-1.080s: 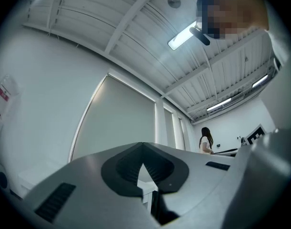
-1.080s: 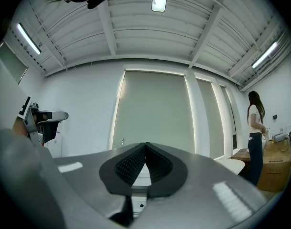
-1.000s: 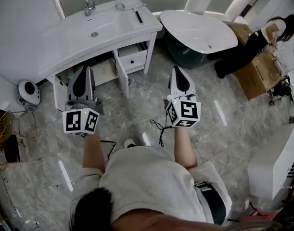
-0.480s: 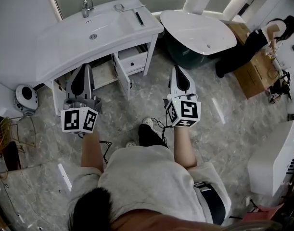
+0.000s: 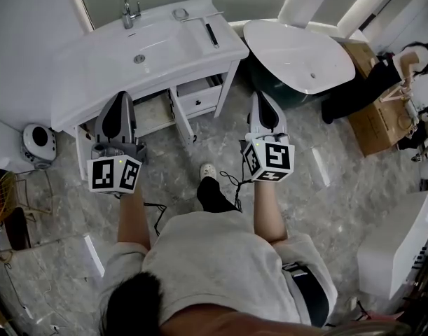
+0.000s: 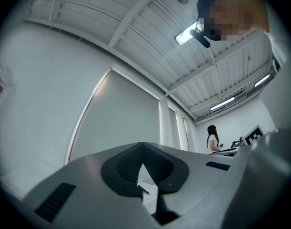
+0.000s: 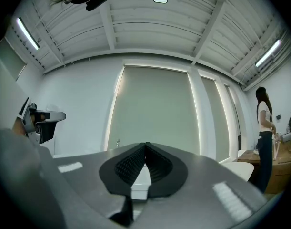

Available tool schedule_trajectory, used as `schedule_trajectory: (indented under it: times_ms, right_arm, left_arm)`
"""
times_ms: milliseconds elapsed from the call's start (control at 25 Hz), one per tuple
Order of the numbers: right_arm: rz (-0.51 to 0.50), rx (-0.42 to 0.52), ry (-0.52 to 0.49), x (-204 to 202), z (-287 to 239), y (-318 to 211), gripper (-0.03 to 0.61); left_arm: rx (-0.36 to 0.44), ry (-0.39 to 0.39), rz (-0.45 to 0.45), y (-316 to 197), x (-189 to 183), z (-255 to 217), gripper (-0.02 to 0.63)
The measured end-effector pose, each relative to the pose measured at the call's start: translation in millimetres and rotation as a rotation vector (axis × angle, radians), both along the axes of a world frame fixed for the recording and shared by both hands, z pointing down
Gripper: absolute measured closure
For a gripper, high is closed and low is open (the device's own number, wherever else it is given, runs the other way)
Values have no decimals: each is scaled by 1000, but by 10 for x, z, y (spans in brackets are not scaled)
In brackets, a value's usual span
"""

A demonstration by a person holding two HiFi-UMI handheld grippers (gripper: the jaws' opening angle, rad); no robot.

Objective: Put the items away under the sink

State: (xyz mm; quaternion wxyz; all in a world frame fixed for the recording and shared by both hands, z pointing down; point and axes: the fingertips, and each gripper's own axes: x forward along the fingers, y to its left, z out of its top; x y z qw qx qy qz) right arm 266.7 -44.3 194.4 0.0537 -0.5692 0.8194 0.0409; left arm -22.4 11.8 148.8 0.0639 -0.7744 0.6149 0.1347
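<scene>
The white sink vanity [image 5: 101,65] stands ahead at the upper left of the head view. On its top lie a slim dark item [image 5: 211,35] and a small dish [image 5: 180,12], near the faucet [image 5: 128,9]. One cabinet door [image 5: 181,120] under the sink stands open, showing a pale shelf [image 5: 155,110]. My left gripper [image 5: 119,98] [image 6: 143,147] is held in front of that opening, shut and empty. My right gripper [image 5: 260,96] [image 7: 145,146] is level with it over the floor, shut and empty too.
A white bathtub [image 5: 301,47] sits right of the vanity. A person [image 5: 368,82] bends over cardboard boxes [image 5: 378,121] at the far right. A round white device [image 5: 38,138] rests on the floor at the left, and a white unit [image 5: 396,240] at the lower right.
I have stepped toward the vanity, one foot now forward between the grippers. The vanity and tub sit nearer. Both grippers keep the same pose, shut.
</scene>
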Motion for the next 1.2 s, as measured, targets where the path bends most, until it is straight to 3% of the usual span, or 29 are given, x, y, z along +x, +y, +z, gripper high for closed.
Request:
schedule_trajectory:
  times_ms: [760, 1200]
  right_arm:
    - [-125, 8, 13, 88, -83, -2078, 566]
    - [-196, -13, 17, 7, 40, -2756, 566]
  left_arm:
    - [13, 7, -96, -1812, 231, -64, 606]
    - [4, -10, -122, -2314, 331, 1, 607]
